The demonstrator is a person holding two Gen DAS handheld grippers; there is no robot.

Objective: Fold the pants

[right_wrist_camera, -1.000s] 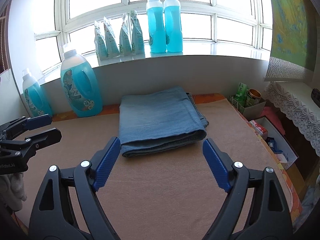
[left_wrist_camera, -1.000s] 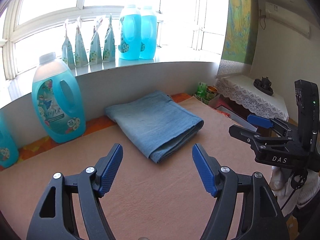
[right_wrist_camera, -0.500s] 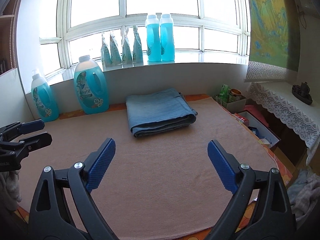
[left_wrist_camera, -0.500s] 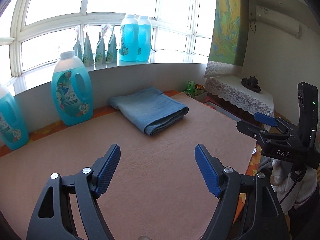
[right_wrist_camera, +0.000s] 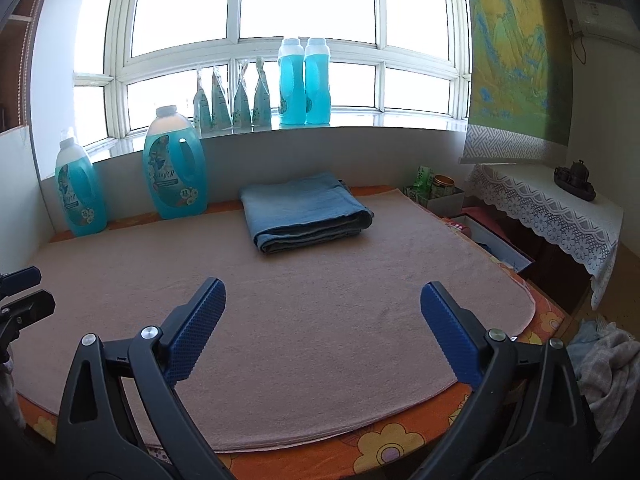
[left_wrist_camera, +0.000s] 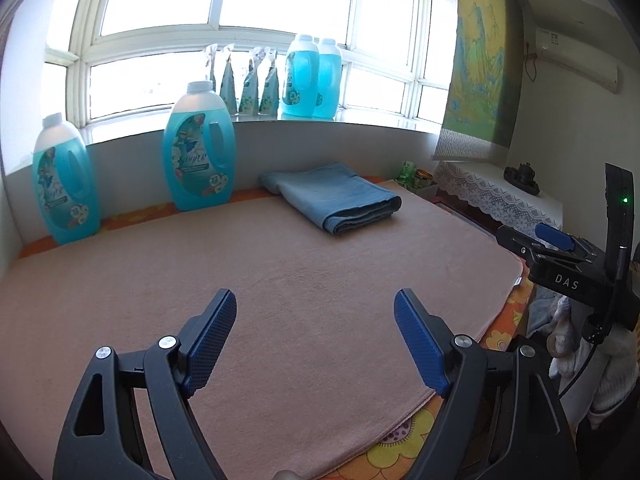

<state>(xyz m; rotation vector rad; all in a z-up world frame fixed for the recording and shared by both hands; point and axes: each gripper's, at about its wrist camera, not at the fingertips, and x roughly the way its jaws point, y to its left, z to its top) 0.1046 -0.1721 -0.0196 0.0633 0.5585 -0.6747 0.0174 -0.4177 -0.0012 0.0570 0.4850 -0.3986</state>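
The folded pants [right_wrist_camera: 306, 210] lie at the far edge of the surface [right_wrist_camera: 320, 340], near a detergent bottle [right_wrist_camera: 176, 168]. Left tool [left_wrist_camera: 316, 340] released, empty; right tool [right_wrist_camera: 320, 328] opening, empty. A careless nudge could undo the stack.

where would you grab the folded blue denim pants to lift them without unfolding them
Grip the folded blue denim pants at the rounded fold edge facing the camera, coming in low and level over the pink mat. There the stacked layers meet in one thick bundle; probably they'd stay together.

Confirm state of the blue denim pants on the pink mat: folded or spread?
Folded. The blue denim pants lie as a compact rectangular stack on the pink mat, layered edges showing along the near side; neither gripper touches them.
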